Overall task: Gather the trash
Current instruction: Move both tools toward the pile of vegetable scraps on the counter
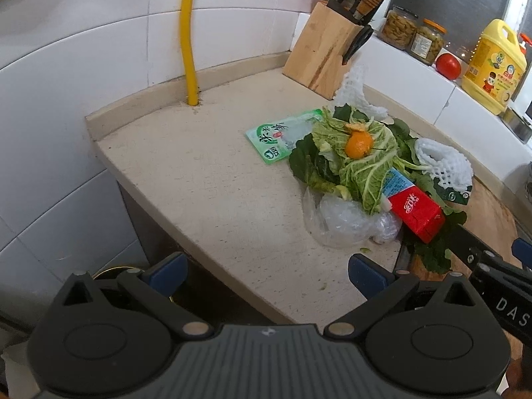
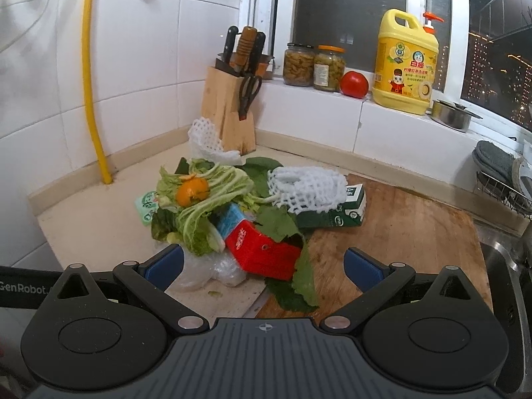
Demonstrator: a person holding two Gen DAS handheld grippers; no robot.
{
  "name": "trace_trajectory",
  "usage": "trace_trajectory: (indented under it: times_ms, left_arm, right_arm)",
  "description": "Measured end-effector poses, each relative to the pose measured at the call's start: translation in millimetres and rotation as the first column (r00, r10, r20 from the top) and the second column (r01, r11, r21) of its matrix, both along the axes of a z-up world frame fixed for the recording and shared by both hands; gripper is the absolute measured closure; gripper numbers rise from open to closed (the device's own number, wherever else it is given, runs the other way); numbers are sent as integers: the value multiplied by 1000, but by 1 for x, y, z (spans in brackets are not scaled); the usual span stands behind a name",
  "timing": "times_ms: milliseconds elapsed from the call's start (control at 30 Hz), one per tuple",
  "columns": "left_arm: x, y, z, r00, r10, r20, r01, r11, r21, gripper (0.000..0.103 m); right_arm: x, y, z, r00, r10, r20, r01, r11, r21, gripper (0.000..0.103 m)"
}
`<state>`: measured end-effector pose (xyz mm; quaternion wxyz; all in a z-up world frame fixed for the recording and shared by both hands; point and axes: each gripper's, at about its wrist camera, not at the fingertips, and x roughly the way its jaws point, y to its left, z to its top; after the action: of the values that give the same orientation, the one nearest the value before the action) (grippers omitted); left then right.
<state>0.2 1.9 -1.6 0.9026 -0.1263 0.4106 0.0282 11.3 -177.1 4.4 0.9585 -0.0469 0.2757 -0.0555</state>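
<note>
A heap of trash lies on the beige counter (image 1: 199,173): cabbage leaves (image 1: 359,163) with an orange peel (image 1: 358,144) on top, a red carton (image 1: 415,212), a clear plastic bag (image 1: 345,222), a green wrapper (image 1: 282,134) and white foam nets (image 1: 442,163). In the right wrist view I see the same leaves (image 2: 202,206), red carton (image 2: 262,252), foam net (image 2: 306,186) and a green carton (image 2: 335,216). My left gripper (image 1: 266,272) is open and empty at the counter's near edge, left of the heap. My right gripper (image 2: 262,264) is open just before the red carton.
A wooden knife block (image 2: 229,113) stands in the corner by a yellow pipe (image 2: 94,99). Jars (image 2: 312,66), a tomato (image 2: 354,84) and a yellow detergent jug (image 2: 404,63) sit on the sill. A wooden cutting board (image 2: 399,232) lies right; a sink (image 2: 505,272) is beyond it.
</note>
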Motion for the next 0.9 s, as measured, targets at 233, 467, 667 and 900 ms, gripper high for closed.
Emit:
trace_trajectory:
  times_ms: [233, 467, 667, 900]
  left_arm:
    - [5, -8, -3, 1000, -11, -7, 11, 1000, -1, 3]
    - [8, -14, -5, 1000, -21, -12, 21, 1000, -2, 3]
    - [10, -16, -2, 1000, -20, 0, 20, 1000, 1, 3]
    - [17, -18, -5, 1000, -11, -15, 11, 1000, -5, 4]
  right_arm:
    - [2, -8, -1, 1000, -9, -8, 9, 1000, 14, 0]
    - [2, -14, -2, 1000, -17, -14, 17, 1000, 17, 0]
    - [3, -17, 0, 1000, -19, -13, 19, 1000, 19, 0]
    - [9, -19, -1, 1000, -12, -25, 12, 1000, 17, 0]
